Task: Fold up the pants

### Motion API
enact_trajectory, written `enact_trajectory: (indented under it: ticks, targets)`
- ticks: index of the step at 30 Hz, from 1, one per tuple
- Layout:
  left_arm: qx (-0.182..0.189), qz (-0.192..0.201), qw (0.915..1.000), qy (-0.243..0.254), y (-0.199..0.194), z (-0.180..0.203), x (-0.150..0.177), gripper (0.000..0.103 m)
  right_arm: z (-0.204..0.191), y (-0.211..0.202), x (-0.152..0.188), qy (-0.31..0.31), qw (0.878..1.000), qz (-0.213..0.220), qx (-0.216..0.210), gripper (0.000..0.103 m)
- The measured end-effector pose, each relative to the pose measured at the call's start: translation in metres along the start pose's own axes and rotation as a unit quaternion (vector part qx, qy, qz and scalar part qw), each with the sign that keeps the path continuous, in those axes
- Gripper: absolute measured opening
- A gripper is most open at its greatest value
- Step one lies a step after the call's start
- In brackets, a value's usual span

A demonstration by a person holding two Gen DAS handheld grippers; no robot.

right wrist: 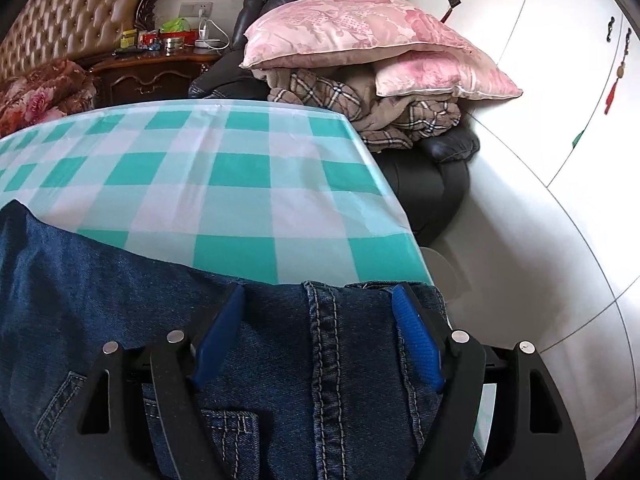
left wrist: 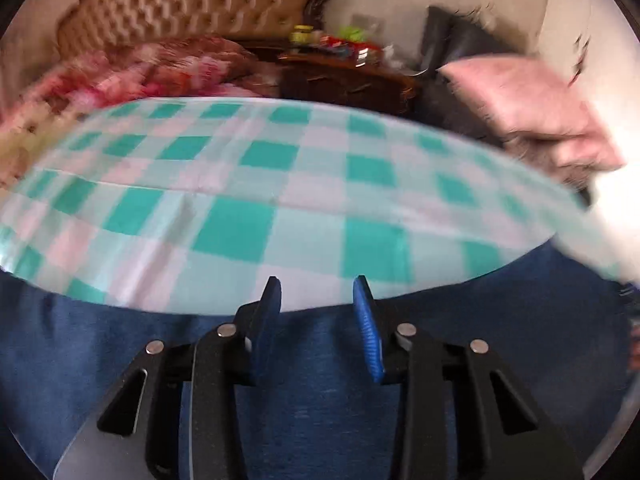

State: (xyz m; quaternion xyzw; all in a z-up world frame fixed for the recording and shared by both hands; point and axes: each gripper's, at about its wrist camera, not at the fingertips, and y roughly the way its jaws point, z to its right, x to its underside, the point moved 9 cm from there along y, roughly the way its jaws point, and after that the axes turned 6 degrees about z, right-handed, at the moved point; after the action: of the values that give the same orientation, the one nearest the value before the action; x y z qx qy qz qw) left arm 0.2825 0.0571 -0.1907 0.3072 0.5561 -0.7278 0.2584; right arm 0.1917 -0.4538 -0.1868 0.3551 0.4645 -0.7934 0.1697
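Blue denim pants lie along the near edge of a table covered with a green-and-white checked cloth. My right gripper is open, its blue pads either side of the stitched seam and waist end of the pants near the table's right corner. In the blurred left wrist view the pants fill the bottom of the frame over the same cloth. My left gripper is open just above the denim's far edge, holding nothing.
Pink pillows and a plaid blanket are stacked on a dark leather chair beyond the table's right side. A dark wooden nightstand with small items and a tufted headboard stand behind. White wardrobe doors are at the right.
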Motion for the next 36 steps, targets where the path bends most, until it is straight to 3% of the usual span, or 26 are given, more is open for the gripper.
enact_trajectory:
  ticks: [4, 6, 7, 10, 12, 14, 17, 20, 22, 24, 26, 27, 28, 30, 32, 33, 36]
  targets:
    - [0.046, -0.029, 0.993, 0.105, 0.015, 0.045, 0.019, 0.037, 0.0, 0.003, 0.0, -0.003, 1.0, -0.004, 0.012, 0.078]
    - [0.035, -0.035, 0.9905, 0.128, 0.025, 0.048, 0.023, 0.035, -0.001, 0.002, 0.0, -0.006, 1.0, -0.002, 0.014, 0.079]
    - [0.003, -0.041, 0.9889, 0.143, 0.034, 0.04, 0.022, 0.033, -0.001, 0.002, 0.0, -0.006, 1.0, -0.002, 0.014, 0.079]
    - [-0.028, -0.039, 0.9914, 0.122, 0.038, 0.024, 0.01, 0.026, -0.001, 0.004, 0.002, 0.001, 1.0, -0.005, 0.012, 0.08]
    - [0.026, -0.022, 0.9918, 0.123, 0.026, 0.043, 0.006, 0.026, -0.001, 0.005, 0.002, 0.002, 1.0, -0.006, 0.011, 0.081]
    - [0.053, -0.02, 0.9814, 0.183, 0.023, 0.079, 0.012, 0.029, 0.0, 0.005, 0.002, 0.003, 1.0, -0.006, 0.012, 0.081]
    - [0.03, -0.04, 0.9732, 0.224, 0.048, 0.095, 0.019, 0.03, 0.0, 0.006, 0.002, 0.005, 1.0, -0.007, 0.009, 0.081]
    - [-0.021, -0.023, 0.9863, 0.162, 0.053, 0.067, -0.006, 0.031, 0.001, 0.007, 0.002, 0.016, 1.0, -0.01, -0.001, 0.082]
    - [0.016, -0.014, 0.9871, 0.159, 0.041, 0.077, -0.01, 0.032, 0.002, 0.008, 0.001, 0.021, 1.0, -0.009, -0.006, 0.082]
    - [0.038, -0.021, 0.9805, 0.192, 0.033, 0.095, 0.0, 0.036, 0.003, 0.007, -0.001, 0.027, 1.0, -0.006, -0.014, 0.082]
    - [-0.01, -0.05, 0.9758, 0.212, 0.041, 0.088, 0.017, 0.039, 0.012, -0.003, -0.005, 0.041, 0.999, 0.012, -0.012, 0.082]
    - [-0.039, -0.065, 0.9783, 0.193, 0.044, 0.072, 0.023, 0.046, 0.026, -0.016, -0.008, 0.056, 0.998, 0.029, 0.006, 0.082]
    - [-0.056, -0.057, 0.987, 0.14, 0.037, 0.052, 0.021, 0.049, 0.036, -0.025, -0.009, 0.067, 0.997, 0.038, 0.011, 0.082]
    - [-0.087, -0.027, 0.9919, 0.088, 0.006, 0.025, 0.017, 0.047, 0.059, -0.048, -0.008, 0.094, 0.994, 0.054, 0.004, 0.082]
    - [-0.069, 0.0, 0.995, 0.073, -0.023, 0.021, 0.018, 0.047, 0.071, -0.066, 0.002, 0.111, 0.992, 0.051, -0.019, 0.082]
    - [-0.038, 0.008, 0.9969, 0.069, -0.042, 0.027, 0.029, 0.047, 0.073, -0.075, 0.009, 0.119, 0.991, 0.047, -0.044, 0.081]
    - [0.008, 0.007, 0.9981, 0.06, -0.073, 0.039, 0.061, 0.047, 0.052, -0.094, 0.034, 0.095, 0.989, 0.028, -0.11, 0.079]
